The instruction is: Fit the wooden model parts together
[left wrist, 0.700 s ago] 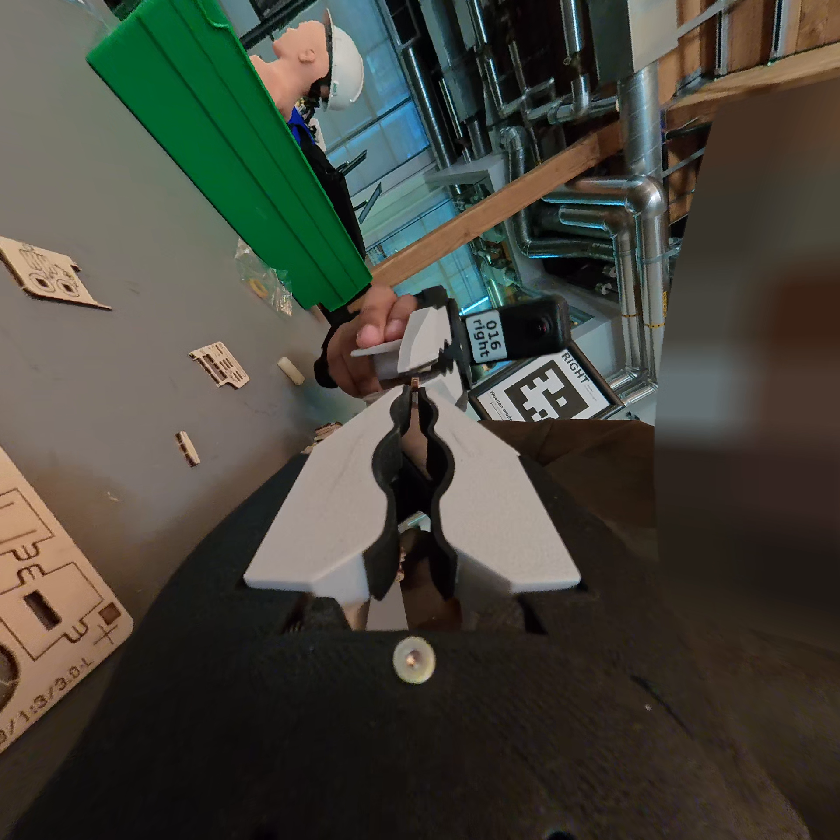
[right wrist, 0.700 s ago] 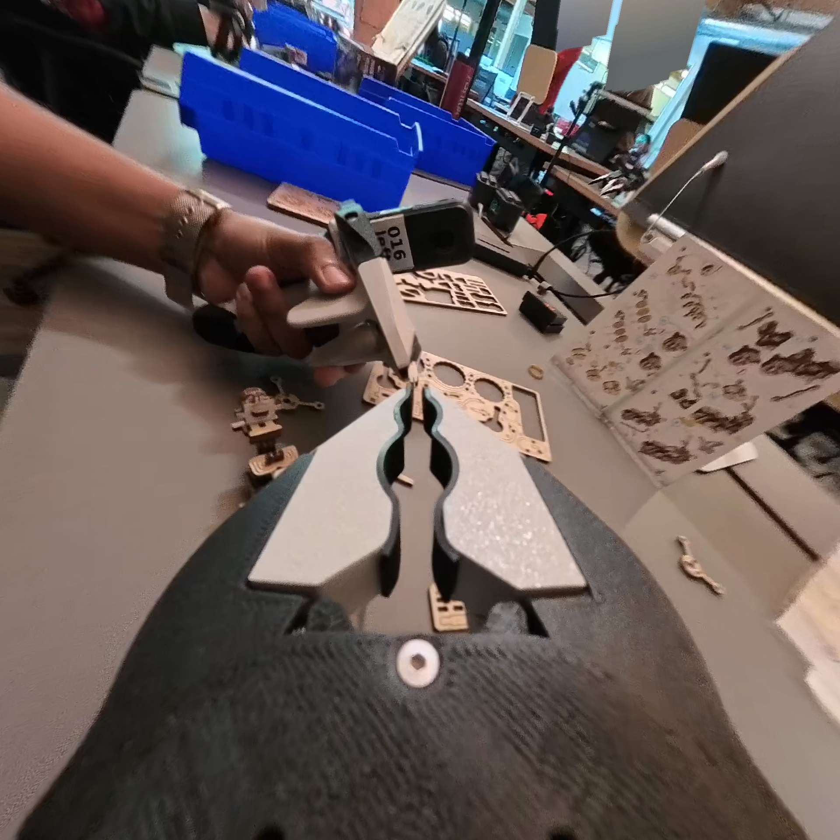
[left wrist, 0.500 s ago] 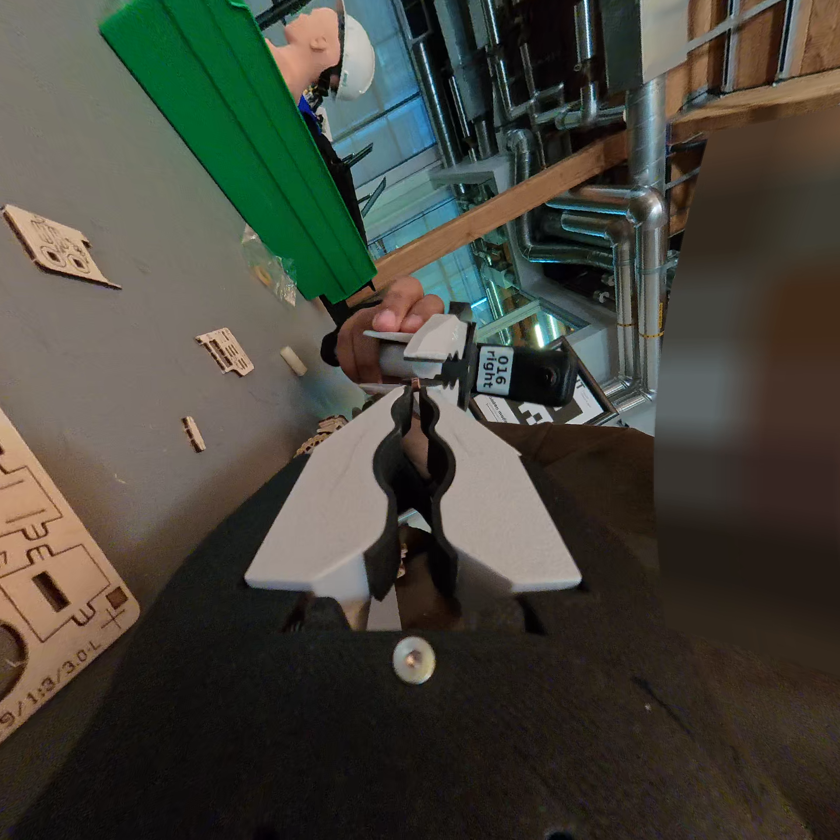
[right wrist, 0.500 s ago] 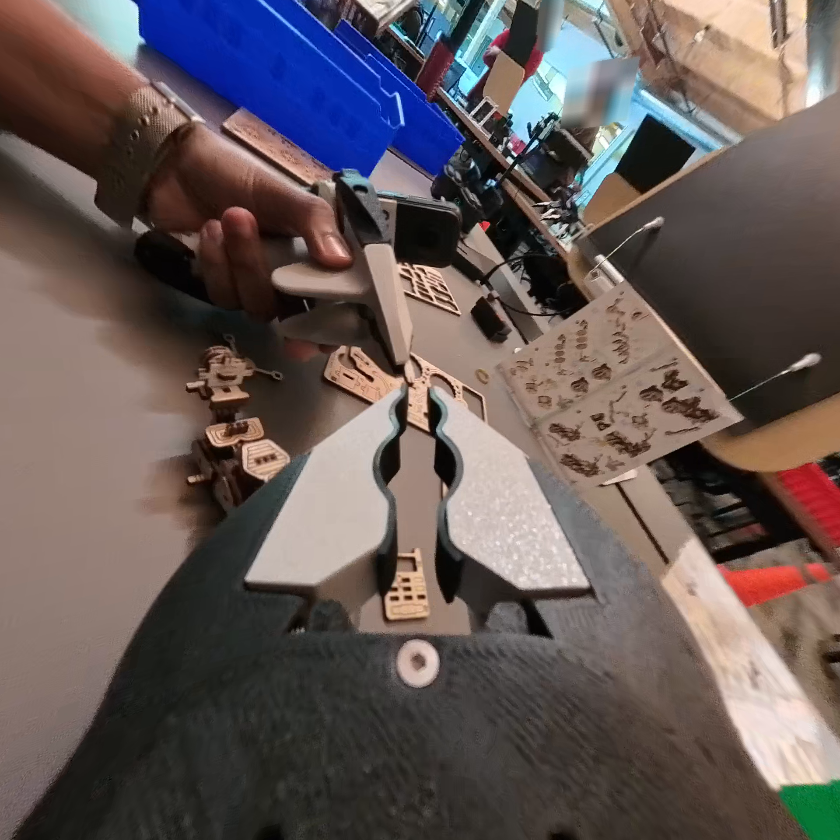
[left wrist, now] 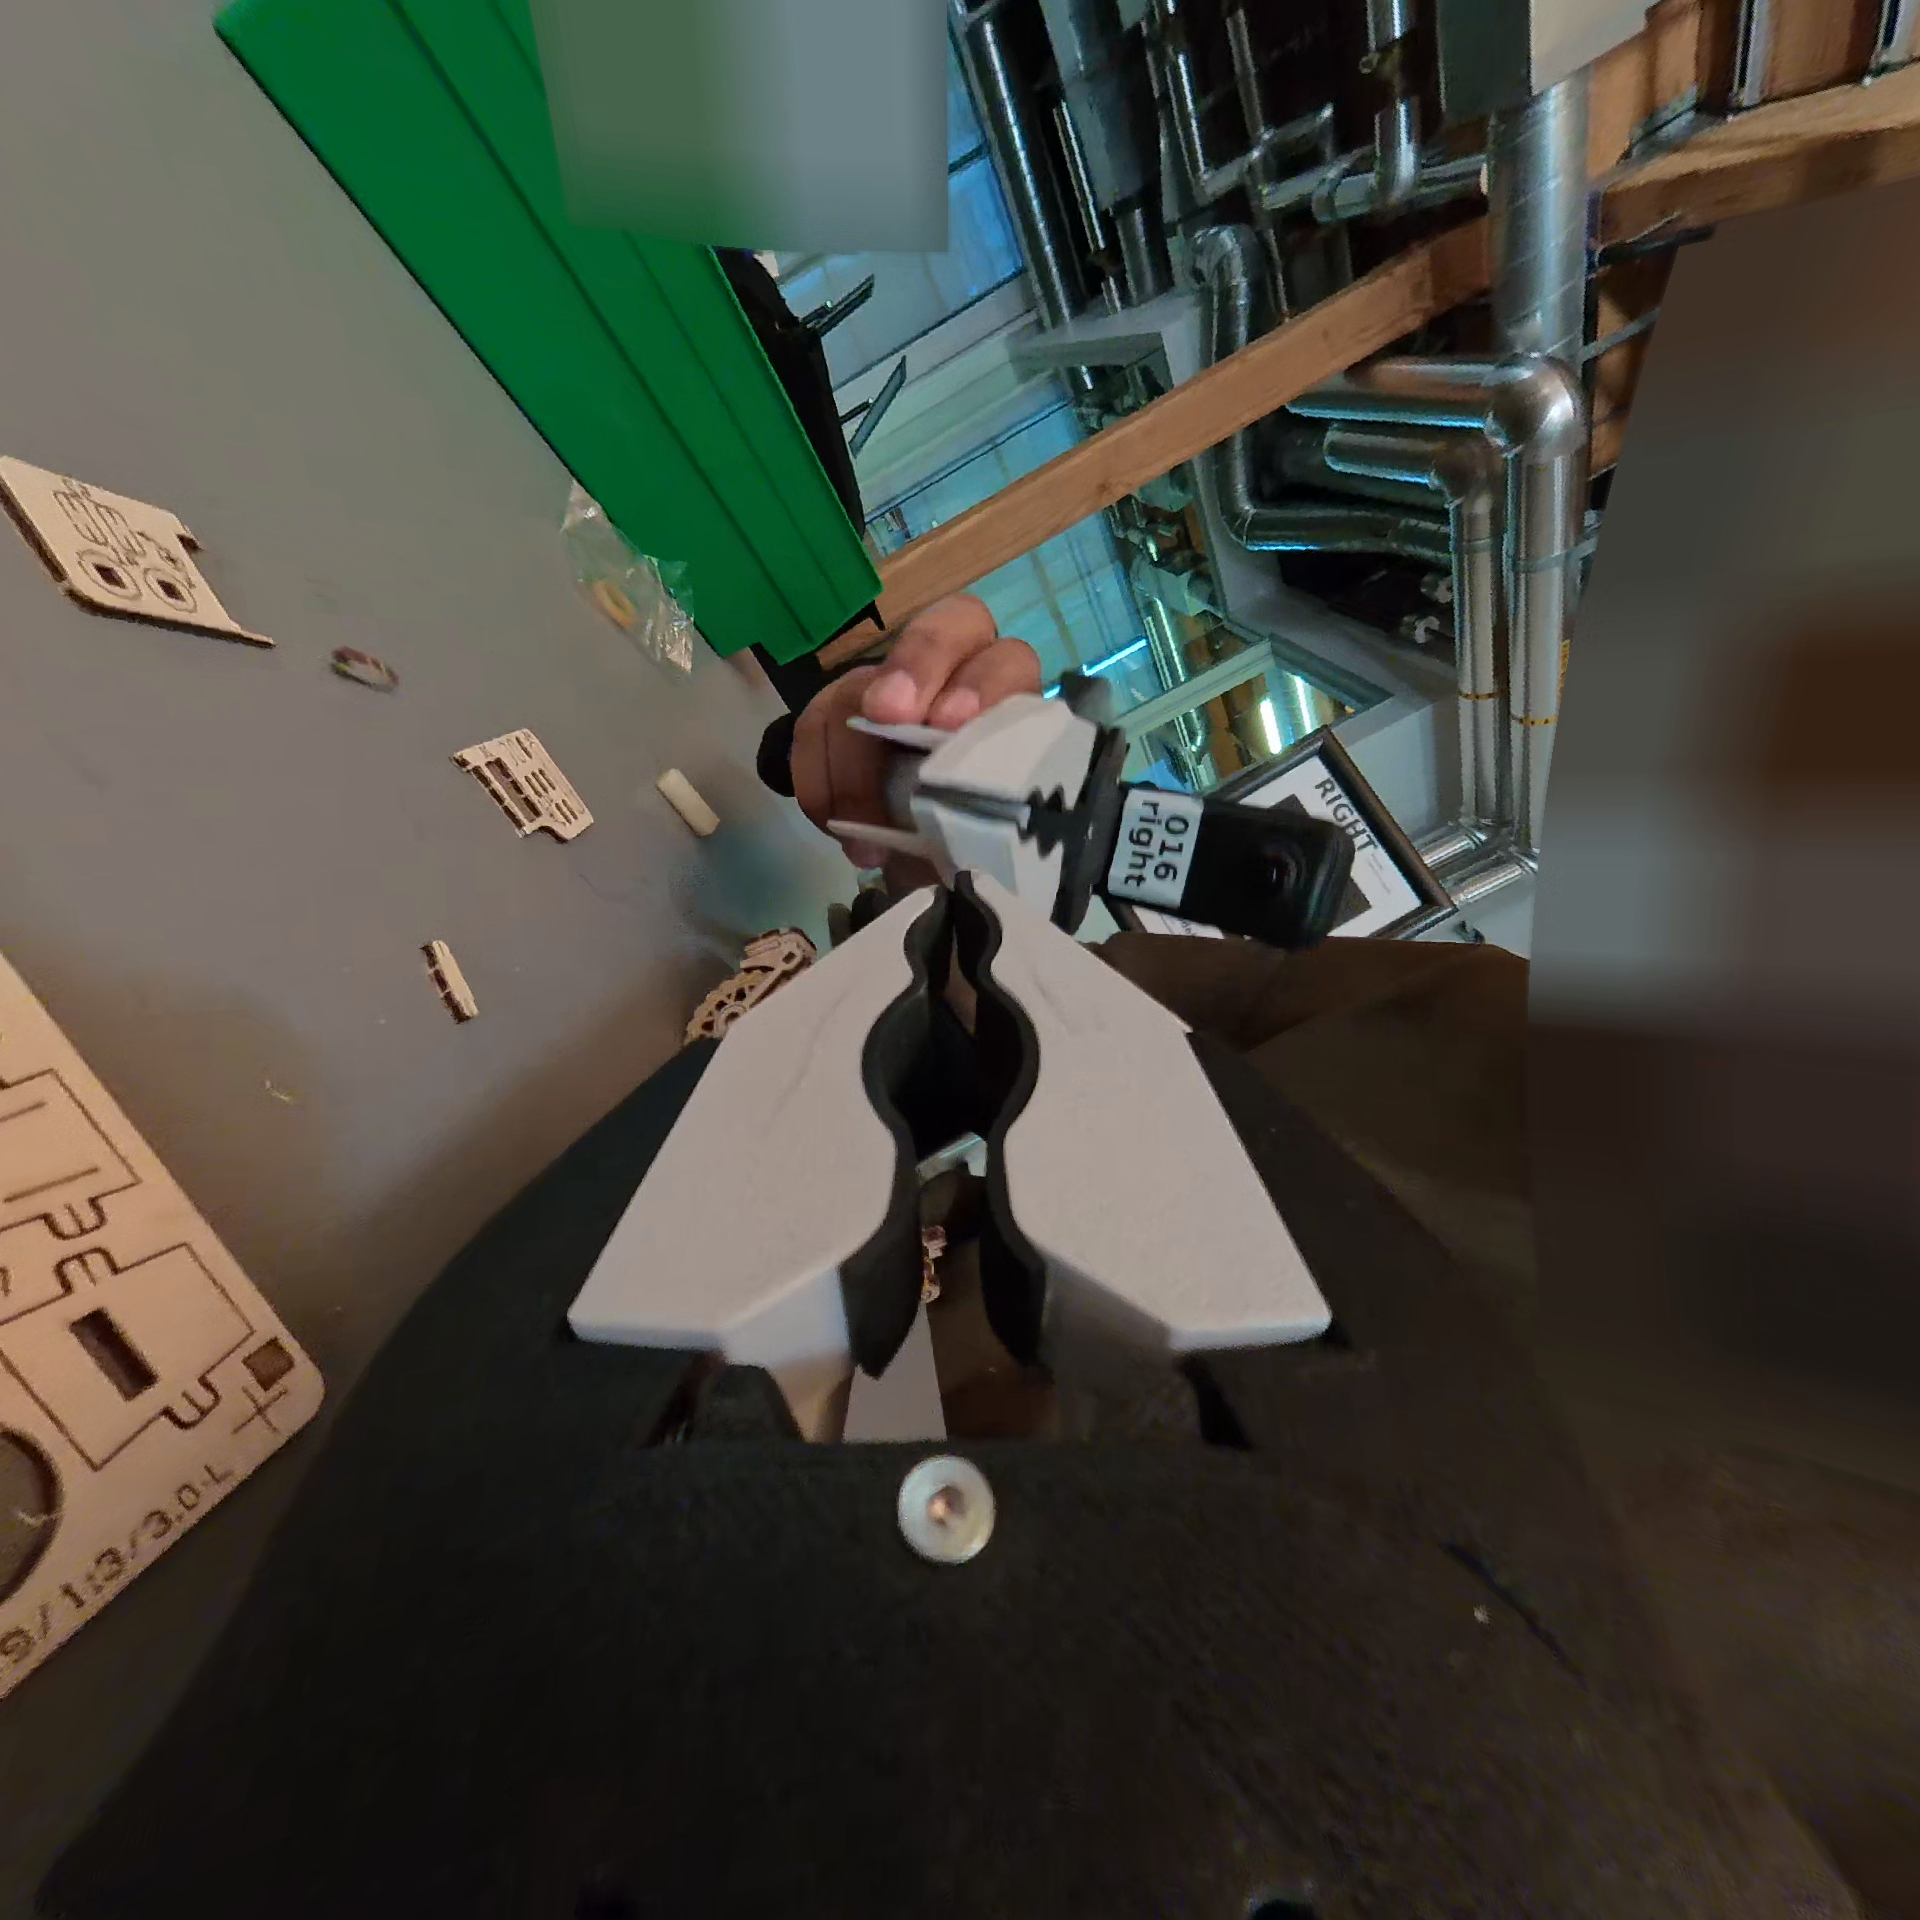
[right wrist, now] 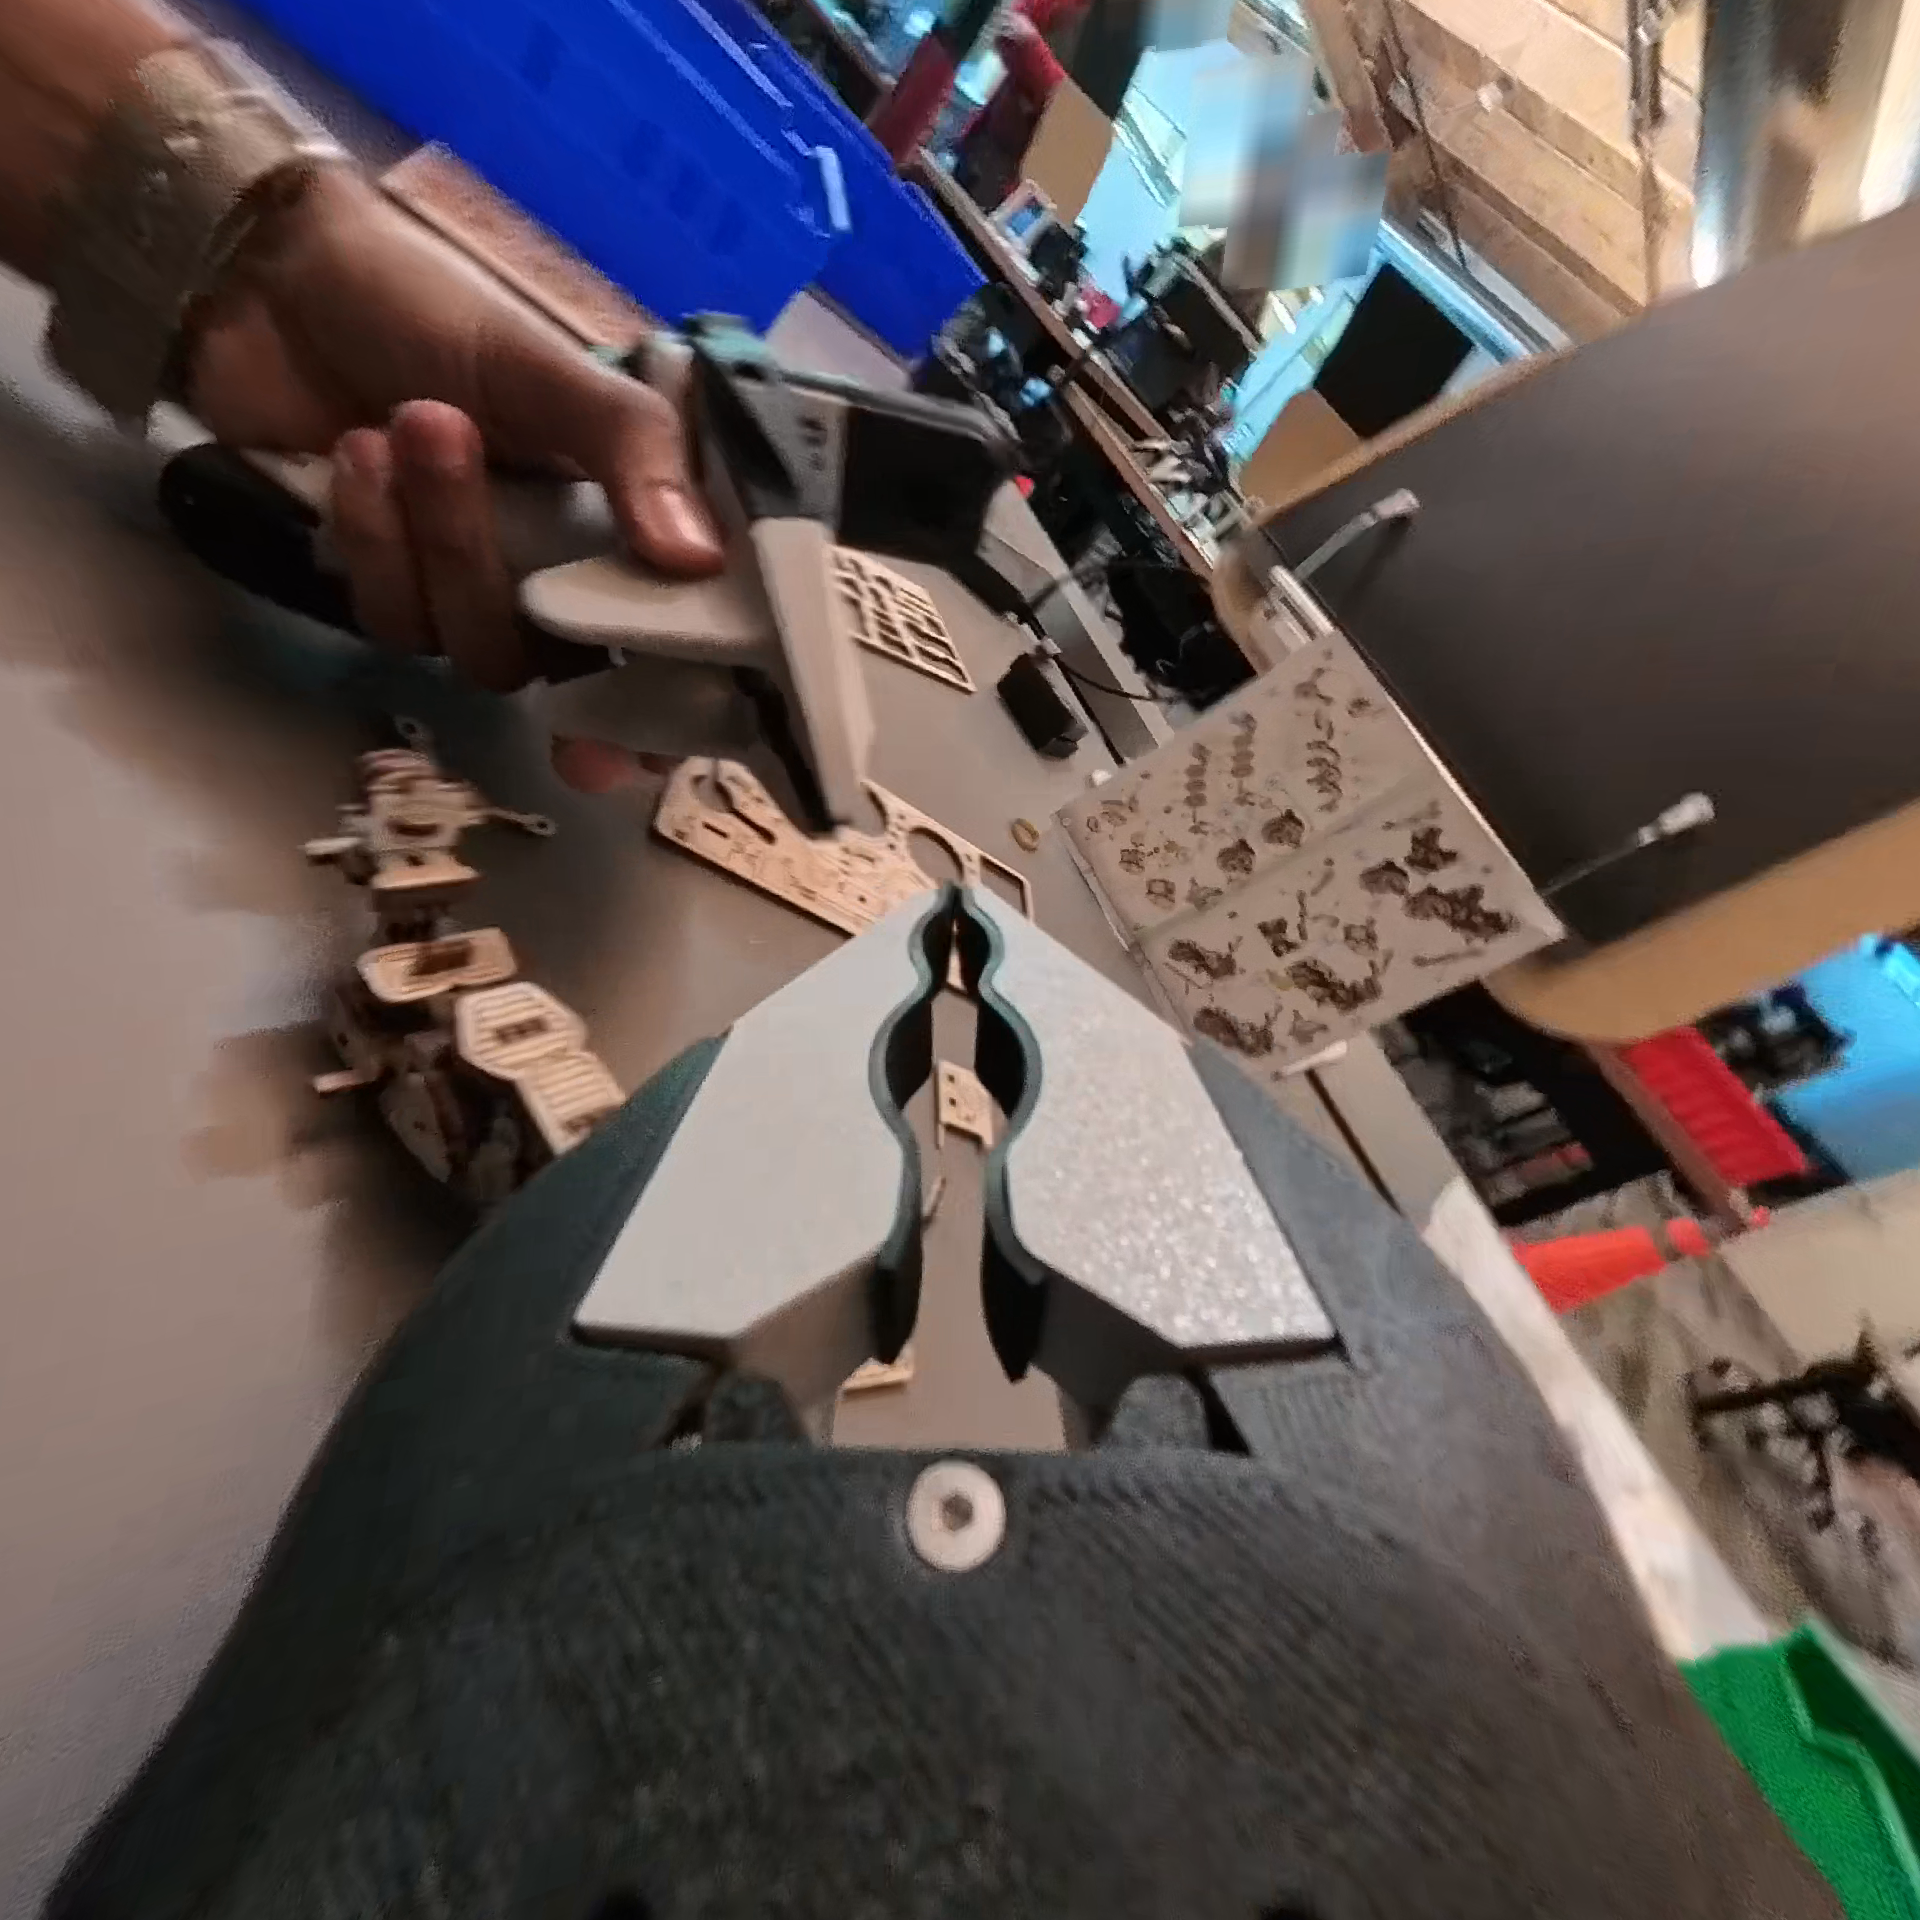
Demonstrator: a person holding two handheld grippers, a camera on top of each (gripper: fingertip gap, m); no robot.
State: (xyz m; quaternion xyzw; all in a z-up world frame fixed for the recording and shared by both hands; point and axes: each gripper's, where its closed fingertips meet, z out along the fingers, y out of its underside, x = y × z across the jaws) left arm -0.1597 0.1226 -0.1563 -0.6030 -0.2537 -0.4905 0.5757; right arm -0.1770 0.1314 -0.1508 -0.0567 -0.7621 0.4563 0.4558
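My left gripper [left wrist: 961, 891] has its jaws shut, and I see no part between the tips. In the right wrist view it [right wrist: 831, 810] points down at a cut-out wooden sheet [right wrist: 769, 842]. My right gripper [right wrist: 954, 902] is also shut, with nothing visible in it, and hovers above the table. In the left wrist view it [left wrist: 987, 800] is in a hand just beyond my left tips and apart from them. A partly built wooden model [right wrist: 457, 1039] lies left of my right gripper. A small wooden piece [right wrist: 961, 1101] lies on the table under the right fingers.
A large wooden parts sheet [left wrist: 104, 1299], a smaller sheet [left wrist: 114, 551] and loose pieces [left wrist: 525, 784] lie on the grey table. A green bin [left wrist: 582, 343] stands at the far side. Blue bins [right wrist: 623, 135] and an instruction sheet [right wrist: 1299, 862] are behind the work area.
The two grippers met tip to tip before and have now drawn apart. The right gripper has rolled and swung to the right, and its view is blurred. The left gripper has barely moved.
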